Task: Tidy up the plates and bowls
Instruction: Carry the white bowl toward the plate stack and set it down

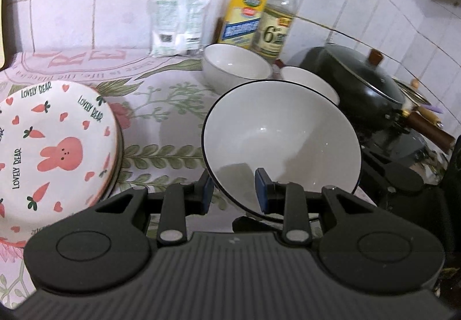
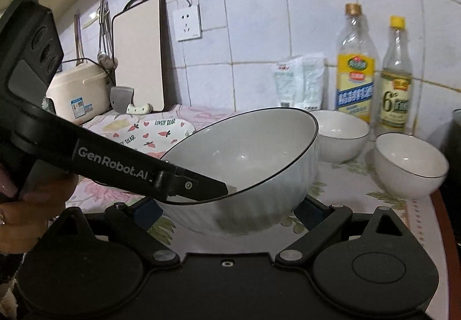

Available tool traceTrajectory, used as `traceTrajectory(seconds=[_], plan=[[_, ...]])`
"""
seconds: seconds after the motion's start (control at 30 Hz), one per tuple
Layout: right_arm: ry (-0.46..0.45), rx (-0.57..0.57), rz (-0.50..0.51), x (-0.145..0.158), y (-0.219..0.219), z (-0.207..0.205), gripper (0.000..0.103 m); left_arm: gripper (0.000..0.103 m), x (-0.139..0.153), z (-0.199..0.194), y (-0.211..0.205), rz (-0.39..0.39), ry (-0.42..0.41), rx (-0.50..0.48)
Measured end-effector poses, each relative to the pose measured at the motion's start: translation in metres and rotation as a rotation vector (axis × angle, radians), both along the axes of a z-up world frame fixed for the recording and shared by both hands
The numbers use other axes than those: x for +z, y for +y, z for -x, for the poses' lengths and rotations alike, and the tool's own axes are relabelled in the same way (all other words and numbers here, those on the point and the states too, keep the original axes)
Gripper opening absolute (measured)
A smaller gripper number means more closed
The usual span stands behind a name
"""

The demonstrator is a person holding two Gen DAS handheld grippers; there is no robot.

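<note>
Here: floral cloth (image 1: 173, 106) on counter, white-tiled wall (image 2: 259, 40).

Each tool is matte black with blue finger pads (image 1: 263, 190), silver pivot pins and ribbed housing. The left tool (image 2: 227, 190) bears white "GenRobot.AI" lettering and a cross-head screw.
</note>
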State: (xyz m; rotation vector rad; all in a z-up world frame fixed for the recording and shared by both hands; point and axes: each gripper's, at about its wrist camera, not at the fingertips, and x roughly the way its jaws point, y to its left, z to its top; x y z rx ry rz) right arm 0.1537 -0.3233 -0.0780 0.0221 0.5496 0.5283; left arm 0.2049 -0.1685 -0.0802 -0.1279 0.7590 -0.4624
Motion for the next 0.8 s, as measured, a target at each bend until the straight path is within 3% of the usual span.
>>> traceTrajectory(seconds=[0.2,0.37,0.6,0.8], plan=[[-0.007,0.004,0.044,-0.011,0.011,-0.01,0.098,0.029,-0.013,-0.014,0.002,-0.013,0.011,0.027],[0.046,0.014,0.013,-0.02,0.006,-0.027,0.098,0.029,-0.023,-0.023,0.0,-0.018,0.027,0.039],[0.13,0.018,-0.038,-0.04,0.003,-0.047,0.098,0.029,-0.034,-0.032,-0.009,-0.103,0.019,0.056],[0.124,0.007,-0.01,-0.044,0.009,-0.05,0.099,0.03,-0.034,-0.039,-0.001,-0.067,0.056,0.033]])
